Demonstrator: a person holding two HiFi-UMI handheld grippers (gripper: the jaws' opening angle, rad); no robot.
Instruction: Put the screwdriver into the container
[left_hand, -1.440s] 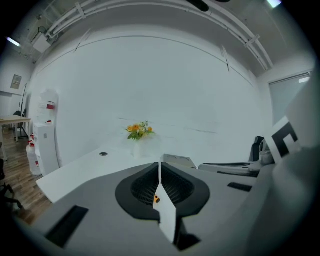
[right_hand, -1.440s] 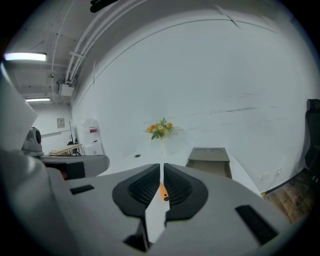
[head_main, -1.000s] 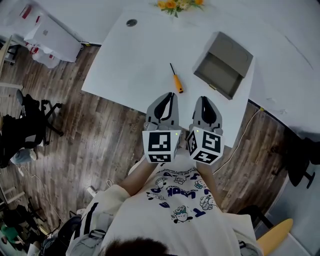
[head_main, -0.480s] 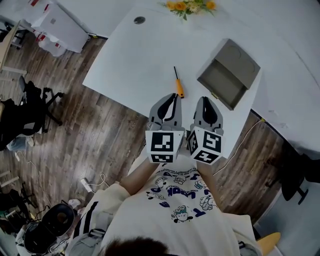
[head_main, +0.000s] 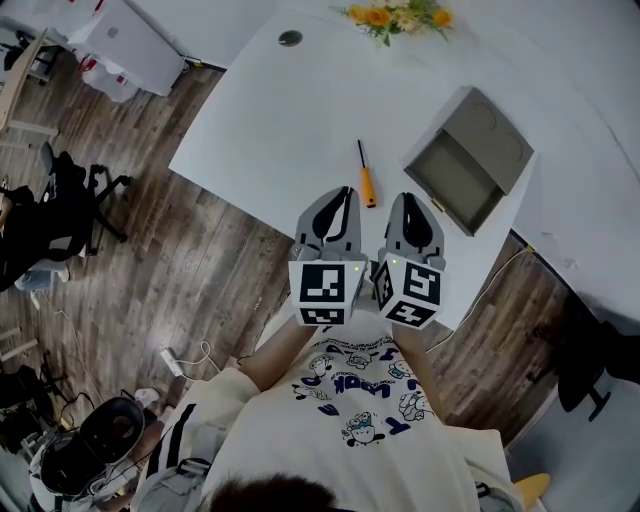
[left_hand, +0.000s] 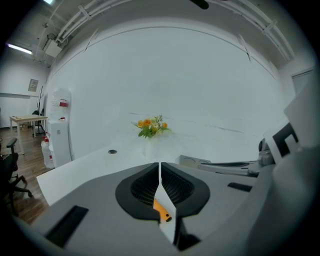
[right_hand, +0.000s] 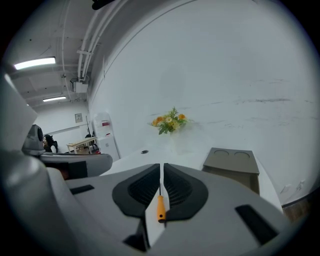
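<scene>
A screwdriver (head_main: 366, 180) with an orange handle and a dark shaft lies on the white table (head_main: 280, 130), just beyond the tips of both grippers. In the left gripper view the screwdriver (left_hand: 161, 210) shows through the slit between the jaws, and the right gripper view has the screwdriver (right_hand: 160, 206) in the same way. The grey open container (head_main: 470, 160) stands to its right, near the table's corner. My left gripper (head_main: 346, 190) and right gripper (head_main: 408, 198) hang side by side over the near table edge, both shut and holding nothing.
Orange flowers (head_main: 395, 15) stand at the table's far edge, and a small dark disc (head_main: 290, 38) lies at the far left. Wooden floor, an office chair (head_main: 70, 195) and a white cabinet (head_main: 130, 40) are to the left. The person's shirt fills the bottom of the head view.
The head view has shifted, so the table, screwdriver and container sit slightly further right and lower. Both grippers stay side by side and shut.
</scene>
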